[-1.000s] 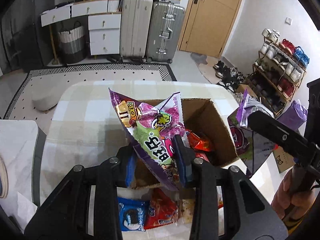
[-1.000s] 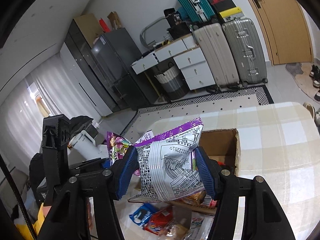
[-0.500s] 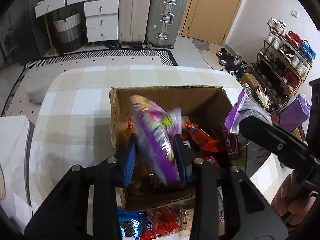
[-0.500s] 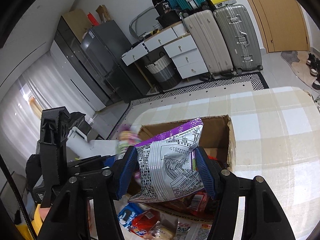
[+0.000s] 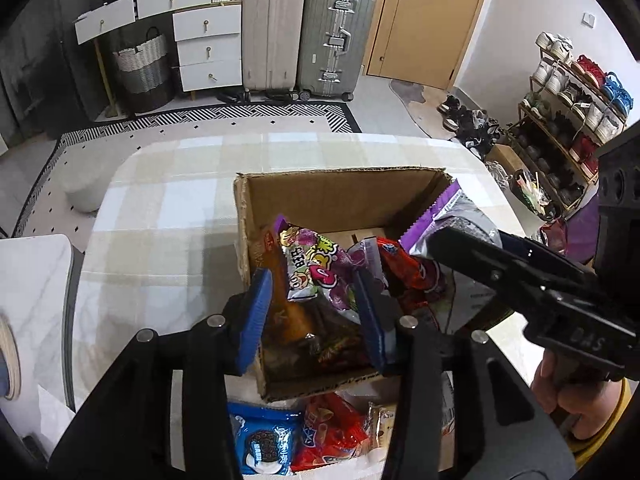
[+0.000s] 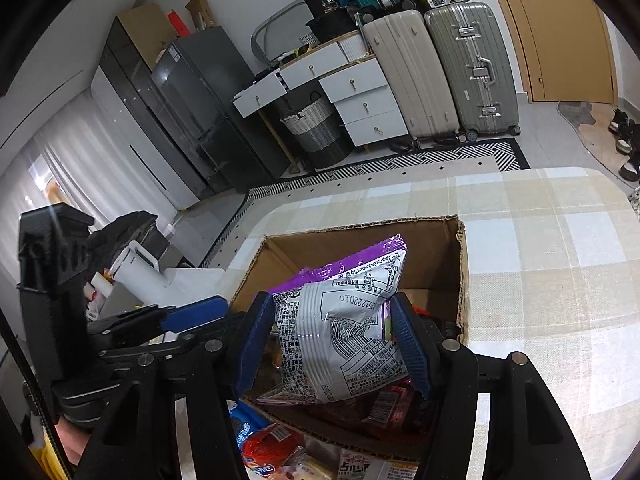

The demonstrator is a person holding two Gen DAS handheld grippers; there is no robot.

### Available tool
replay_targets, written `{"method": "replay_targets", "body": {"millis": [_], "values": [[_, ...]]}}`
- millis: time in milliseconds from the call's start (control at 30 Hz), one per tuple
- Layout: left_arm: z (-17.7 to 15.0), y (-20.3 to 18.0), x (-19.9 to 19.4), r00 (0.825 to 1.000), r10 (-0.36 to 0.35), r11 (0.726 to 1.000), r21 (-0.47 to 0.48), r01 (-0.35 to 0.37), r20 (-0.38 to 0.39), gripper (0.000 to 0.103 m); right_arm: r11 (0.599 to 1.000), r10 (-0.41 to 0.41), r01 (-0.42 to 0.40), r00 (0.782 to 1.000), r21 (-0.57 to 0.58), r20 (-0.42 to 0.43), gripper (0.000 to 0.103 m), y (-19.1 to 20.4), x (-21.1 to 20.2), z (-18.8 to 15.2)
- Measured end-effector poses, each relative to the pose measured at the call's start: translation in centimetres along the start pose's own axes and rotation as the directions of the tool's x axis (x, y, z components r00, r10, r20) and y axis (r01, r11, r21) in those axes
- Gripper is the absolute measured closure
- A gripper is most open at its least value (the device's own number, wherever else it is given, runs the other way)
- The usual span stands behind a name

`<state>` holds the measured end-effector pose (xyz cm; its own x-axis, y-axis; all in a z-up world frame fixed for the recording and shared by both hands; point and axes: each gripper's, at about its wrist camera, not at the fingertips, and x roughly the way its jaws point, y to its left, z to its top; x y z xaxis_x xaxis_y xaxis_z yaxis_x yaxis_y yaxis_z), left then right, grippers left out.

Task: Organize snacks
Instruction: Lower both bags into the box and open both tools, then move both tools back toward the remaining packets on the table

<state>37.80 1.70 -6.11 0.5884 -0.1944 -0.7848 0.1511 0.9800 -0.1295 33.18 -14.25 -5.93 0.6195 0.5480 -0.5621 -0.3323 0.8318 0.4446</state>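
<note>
An open cardboard box (image 5: 340, 174) stands on the checked table, with several snack packs inside. My left gripper (image 5: 313, 300) hangs over the box's near side, and its jaws are opening. A purple snack bag (image 5: 316, 268) lies between them on the other packs, with a gap at the left pad (image 5: 256, 316). My right gripper (image 6: 332, 344) is shut on a silver and purple bag (image 6: 340, 332), held upright over the box (image 6: 360, 228). In the left wrist view that bag (image 5: 460, 216) hangs at the box's right wall.
Loose packs lie on the table in front of the box: a blue cookie pack (image 5: 264, 444) and a red pack (image 5: 332, 436). A white jug (image 6: 136, 268) stands to the left. Suitcases (image 5: 304, 28), drawers and a shoe rack (image 5: 572, 92) line the room beyond.
Both grippers have come down over the box. The purple bag in the left gripper has dropped onto the packs inside and the left jaws have widened. The right gripper still holds its bag.
</note>
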Motion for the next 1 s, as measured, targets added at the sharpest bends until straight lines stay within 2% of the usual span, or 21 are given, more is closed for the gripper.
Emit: {"method": "replay_targets", "body": {"millis": [200,267,433,767,933,1000], "values": [[-1.0,0.3,-2.2,1.000,0.004,1.000,-0.001,-0.004,0.016,0.056,0.998,-0.048,0.048,0.999,-0.035,0.009,0.041,0.8,-0.1,0.4],[-1.1,0.3,-2.8,1.000,0.007,1.000,0.001,-0.007,0.023,0.055,0.998,-0.048,0.049,0.999,-0.037,0.020,0.037,1.0,-0.5,0.5],[-1.8,0.1,-4.9,0.999,0.015,1.000,0.002,-0.015,0.044,0.051,0.998,-0.045,0.047,0.997,-0.038,0.056,0.036,1.8,-2.1,0.8],[-3.9,-1.4,-11.2,0.994,0.031,0.999,0.015,-0.033,0.108,0.041,0.998,0.001,0.007,0.990,-0.055,0.142,0.036,4.9,-8.7,-1.2],[-5.6,-2.2,-15.0,0.988,0.032,0.999,0.013,-0.034,0.152,0.037,0.998,0.014,0.000,0.978,-0.066,0.207,0.030,6.6,-12.7,-2.8],[-6.5,-2.4,-16.6,0.984,0.036,0.999,0.013,-0.039,0.174,0.032,0.997,0.016,0.003,0.972,-0.079,0.233,0.028,7.4,-14.5,-3.7]]}}
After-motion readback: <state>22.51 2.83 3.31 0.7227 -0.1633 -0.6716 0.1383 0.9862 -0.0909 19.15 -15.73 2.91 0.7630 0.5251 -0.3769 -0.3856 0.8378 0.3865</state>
